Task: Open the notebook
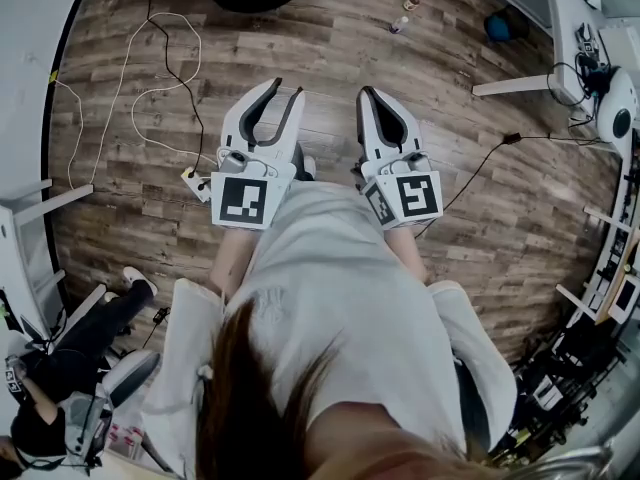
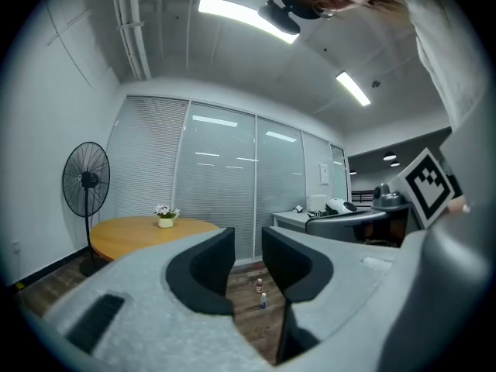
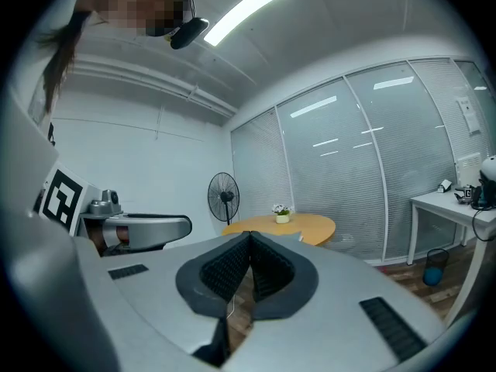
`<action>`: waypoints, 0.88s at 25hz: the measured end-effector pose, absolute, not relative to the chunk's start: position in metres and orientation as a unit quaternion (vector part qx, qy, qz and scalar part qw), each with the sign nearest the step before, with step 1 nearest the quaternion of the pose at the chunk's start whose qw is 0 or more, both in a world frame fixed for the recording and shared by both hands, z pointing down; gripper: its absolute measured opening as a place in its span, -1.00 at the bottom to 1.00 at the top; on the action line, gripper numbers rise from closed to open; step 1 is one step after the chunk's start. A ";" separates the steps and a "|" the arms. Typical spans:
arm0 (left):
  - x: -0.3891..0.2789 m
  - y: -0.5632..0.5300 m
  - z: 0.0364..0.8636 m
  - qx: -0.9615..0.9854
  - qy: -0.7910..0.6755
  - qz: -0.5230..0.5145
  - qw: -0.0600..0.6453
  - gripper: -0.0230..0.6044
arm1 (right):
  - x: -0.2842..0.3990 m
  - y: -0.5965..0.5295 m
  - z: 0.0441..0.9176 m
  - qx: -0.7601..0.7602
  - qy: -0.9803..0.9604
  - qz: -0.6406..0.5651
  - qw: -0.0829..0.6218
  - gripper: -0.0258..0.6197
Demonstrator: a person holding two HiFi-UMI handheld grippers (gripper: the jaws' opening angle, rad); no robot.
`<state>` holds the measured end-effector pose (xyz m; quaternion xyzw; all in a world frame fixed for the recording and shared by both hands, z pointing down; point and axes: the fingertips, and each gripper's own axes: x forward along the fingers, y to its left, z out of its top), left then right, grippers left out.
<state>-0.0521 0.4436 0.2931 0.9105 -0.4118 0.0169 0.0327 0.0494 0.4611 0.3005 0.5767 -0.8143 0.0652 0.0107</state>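
No notebook shows in any view. In the head view both grippers are held out level in front of the person, above a wooden floor (image 1: 330, 38). My left gripper (image 1: 289, 88) is open, with a clear gap between its dark pads and nothing in it; the left gripper view shows the same gap in my left gripper (image 2: 248, 242), with floor visible through it. My right gripper (image 1: 366, 92) is shut, and in the right gripper view my right gripper (image 3: 249, 237) has its ribbed pads meeting at the tips with nothing held.
Two small bottles (image 1: 405, 13) stand on the floor ahead. A white cable (image 1: 150, 88) loops at the left. A round wooden table (image 2: 147, 231) with a flower pot (image 2: 166, 217) and a standing fan (image 2: 85, 180) are ahead-left. White desks (image 1: 560, 28) stand at the right, and a seated person (image 1: 70, 368) is at the lower left.
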 end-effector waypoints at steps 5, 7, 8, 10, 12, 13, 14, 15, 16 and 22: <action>-0.052 0.411 0.301 0.915 -0.402 0.021 0.041 -0.55 | 0.053 0.434 0.309 0.588 -0.805 0.079 0.018 -0.92; -0.054 0.391 0.302 0.917 -0.396 0.022 0.042 -0.55 | 0.054 0.416 0.311 0.594 -0.800 0.085 0.024 -0.92; -0.055 0.380 0.303 0.919 -0.391 0.022 0.038 -0.56 | 0.054 0.406 0.312 0.596 -0.798 0.089 0.026 -0.92; -0.057 0.357 0.301 0.923 -0.382 0.020 0.031 -0.56 | 0.052 0.385 0.309 0.598 -0.796 0.091 0.029 -0.92; -0.062 0.334 0.296 0.924 -0.381 0.025 0.033 -0.57 | 0.051 0.364 0.302 0.600 -0.795 0.089 0.027 -0.92; -0.065 0.322 0.294 0.924 -0.380 0.028 0.033 -0.57 | 0.050 0.354 0.299 0.603 -0.792 0.087 0.025 -0.92; -0.069 0.310 0.293 0.925 -0.379 0.029 0.030 -0.57 | 0.050 0.344 0.296 0.608 -0.789 0.086 0.022 -0.92; -0.073 0.299 0.292 0.925 -0.378 0.029 0.026 -0.57 | 0.050 0.334 0.295 0.614 -0.785 0.085 0.020 -0.92; -0.077 0.288 0.292 0.925 -0.378 0.028 0.024 -0.57 | 0.049 0.325 0.294 0.619 -0.781 0.085 0.019 -0.92; -0.098 0.241 0.290 0.923 -0.384 0.017 0.022 -0.59 | 0.047 0.293 0.296 0.641 -0.763 0.082 0.025 -0.92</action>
